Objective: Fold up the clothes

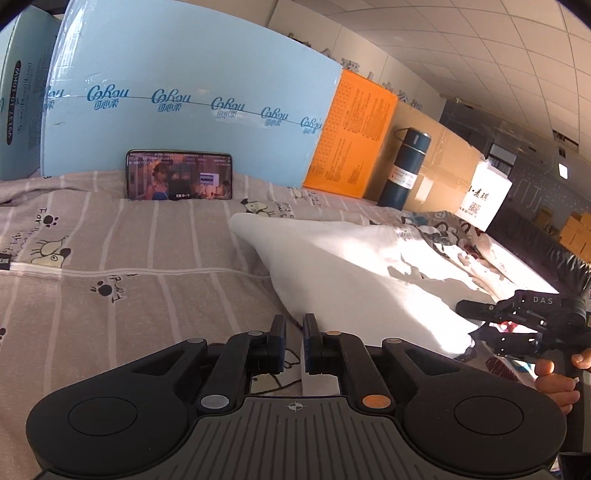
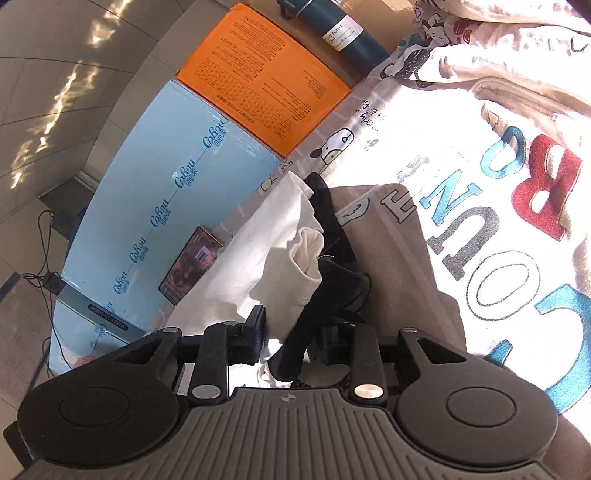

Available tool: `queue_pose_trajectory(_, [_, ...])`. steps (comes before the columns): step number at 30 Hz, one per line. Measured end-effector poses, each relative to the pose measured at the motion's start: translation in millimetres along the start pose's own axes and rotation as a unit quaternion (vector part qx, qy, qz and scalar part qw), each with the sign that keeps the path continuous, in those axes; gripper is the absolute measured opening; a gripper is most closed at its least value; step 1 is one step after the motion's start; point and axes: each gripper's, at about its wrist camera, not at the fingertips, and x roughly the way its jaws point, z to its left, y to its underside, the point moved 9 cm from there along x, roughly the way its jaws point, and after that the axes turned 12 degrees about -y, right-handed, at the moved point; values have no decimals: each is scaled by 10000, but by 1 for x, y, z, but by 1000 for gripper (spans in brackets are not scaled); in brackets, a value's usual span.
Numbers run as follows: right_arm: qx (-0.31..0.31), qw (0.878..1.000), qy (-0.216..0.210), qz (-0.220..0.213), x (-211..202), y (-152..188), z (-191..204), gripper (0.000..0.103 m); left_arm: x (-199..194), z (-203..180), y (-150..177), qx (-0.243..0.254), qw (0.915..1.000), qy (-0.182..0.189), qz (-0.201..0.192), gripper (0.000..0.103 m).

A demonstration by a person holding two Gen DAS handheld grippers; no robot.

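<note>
Bedsheet point(image 1: 147, 258): right view alone shows printed shirt point(image 2: 498, 221).

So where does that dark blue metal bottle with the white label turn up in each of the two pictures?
Left wrist view: the dark blue metal bottle stands upright at upper right, in front of a brown cardboard box.
Right wrist view: the bottle lies slantwise along the top edge, cut off by the frame.
Shared landmark: the orange printed box sits right beside it in both.
</note>
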Motion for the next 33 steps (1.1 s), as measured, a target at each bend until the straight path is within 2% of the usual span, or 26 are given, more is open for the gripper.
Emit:
queue_pose_trajectory(1, [-81, 9999, 39, -47, -4, -1, -1, 40, -1, -3, 0, 119, 9999, -50, -58, 24])
queue_pose_trajectory(4, [-356, 9987, 53, -365, -16, -11, 3, 53, -4, -12, -1, 475, 9984, -201, -231, 40])
queue_pose_trajectory(5, [-448, 9979, 56, -475, -21, -14, 5, 61, -5, -15, -1, 594, 9975, -251, -289, 43])
queue_pose_trajectory(7, [-633, 9956, 63, -695, -29, -21, 8, 72, -7, -22, -2, 831, 9951, -352, -405, 67])
queue_pose_trajectory(9, [-811, 9922, 34, -948, -37, -30, 12, 82, -9, -28, -2, 1067, 9919, -452, -520, 70])
queue_pose_trajectory(11, [-885, 9891, -146, -1164, -37, -39, 16, 85, -9, -39, -2, 1351, 9877, -485, -621, 70])
queue_pose_trajectory(12, [-901, 9877, -259, -1253, -37, -43, 17, 85, -6, -54, 0, 1585, 9845, -375, -645, 70])
queue_pose_trajectory(17, [-959, 9859, -471, -1291, -26, -48, 11, 87, 12, -129, 10, 2568, 9628, 153, -830, 70])
queue_pose_trajectory(19, [-912, 9865, -510, -1262, -24, -47, 7, 88, 24, -147, 13, 2751, 9580, 282, -762, 70])
queue_pose_trajectory(21, [-767, 9878, -580, -1224, -24, -47, 1, 88, 38, -158, 15, 2898, 9542, 251, -701, 70])
queue_pose_trajectory(22, [-676, 9884, -613, -1218, -24, -48, -2, 88, 43, -159, 14, 2869, 9554, 259, -644, 70])
queue_pose_trajectory(25, [-453, 9891, -695, -1214, -25, -49, -9, 89, 51, -143, 9, 2343, 9708, 383, -355, 70])
queue_pose_trajectory(28, [-306, 9894, -800, -1173, -24, -49, -12, 89, 58, -127, 3, 1807, 9822, 505, -65, 69])
queue_pose_trajectory(30, [-251, 9892, -902, -1127, -24, -49, -12, 89, 62, -116, 0, 1456, 9876, 574, 114, 69])
queue_pose_trajectory(33, [-264, 9888, -954, -1116, -24, -48, -11, 90, 66, -105, -4, 1327, 9906, 305, 105, 69])
